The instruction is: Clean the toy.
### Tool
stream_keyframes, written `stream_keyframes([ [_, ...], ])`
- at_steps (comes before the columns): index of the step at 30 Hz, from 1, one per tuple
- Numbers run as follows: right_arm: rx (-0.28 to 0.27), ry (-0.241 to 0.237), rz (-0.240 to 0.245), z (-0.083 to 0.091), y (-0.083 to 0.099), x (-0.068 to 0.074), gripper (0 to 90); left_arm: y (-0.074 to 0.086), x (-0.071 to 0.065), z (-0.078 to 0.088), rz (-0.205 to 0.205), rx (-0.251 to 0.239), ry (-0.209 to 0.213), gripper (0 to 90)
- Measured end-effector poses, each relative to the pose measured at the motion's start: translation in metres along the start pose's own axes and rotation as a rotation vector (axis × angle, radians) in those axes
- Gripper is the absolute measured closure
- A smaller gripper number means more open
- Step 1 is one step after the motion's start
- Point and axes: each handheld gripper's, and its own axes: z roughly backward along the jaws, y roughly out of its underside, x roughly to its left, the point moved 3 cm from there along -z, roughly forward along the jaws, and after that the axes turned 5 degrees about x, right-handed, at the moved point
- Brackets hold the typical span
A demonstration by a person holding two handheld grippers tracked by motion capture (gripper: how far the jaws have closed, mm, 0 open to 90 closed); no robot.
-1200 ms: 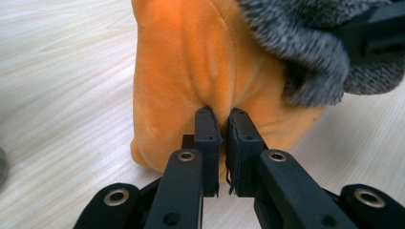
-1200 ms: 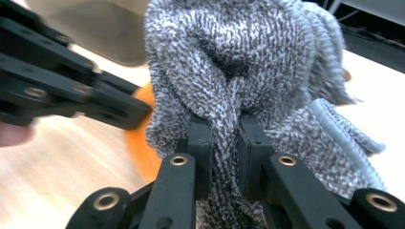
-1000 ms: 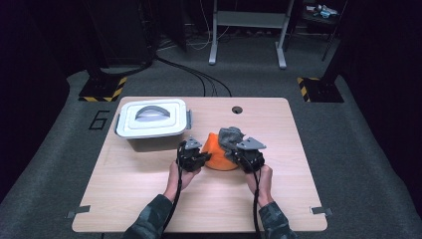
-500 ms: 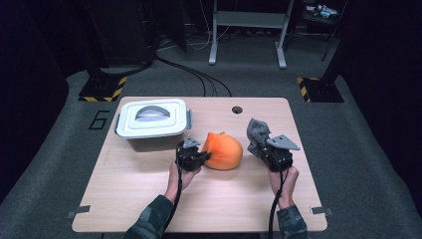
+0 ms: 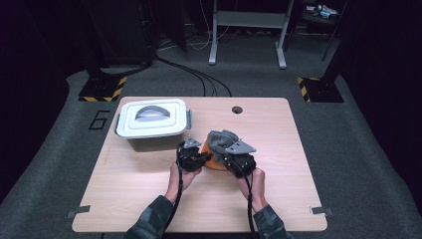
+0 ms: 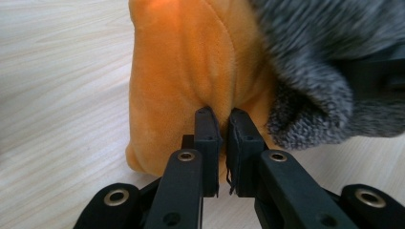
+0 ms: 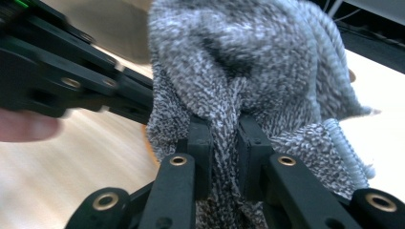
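Left tongs (image 6: 219, 119) pinch a fold of the plush (image 6: 191, 71), orange, velvety and rounded, lying mid-surface (image 5: 129, 199) on pale wood grain. Right tongs (image 7: 224, 129) are clamped on the sock (image 7: 248, 62), grey, marled and fuzzy knit, draped against the plush. A lidded plastic box (image 5: 152, 119) stands nearby.

You had two tools in hand, the left tool (image 5: 195, 155) and the right tool (image 5: 234, 158). On the one tabletop (image 5: 149, 199) there was one orange plush (image 6: 191, 71), one grey sock (image 7: 248, 62) and one lidded box (image 5: 152, 122).
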Motion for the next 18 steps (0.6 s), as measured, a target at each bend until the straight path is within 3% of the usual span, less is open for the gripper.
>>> stream_keyframes([
  [5, 0.018, 0.03, -0.032, -0.008, 0.007, -0.011, 78.7, 0.002, 0.002, -0.001, 0.003, -0.003, 0.001, 83.7],
  [14, 0.067, 0.097, -0.125, -0.014, 0.028, -0.05, 78.6, 0.003, 0.001, -0.002, 0.006, -0.005, 0.008, 83.6],
  [18, 0.076, 0.108, -0.15, -0.014, 0.033, -0.056, 78.5, 0.003, 0.002, -0.002, 0.003, 0.0, 0.013, 83.5],
])
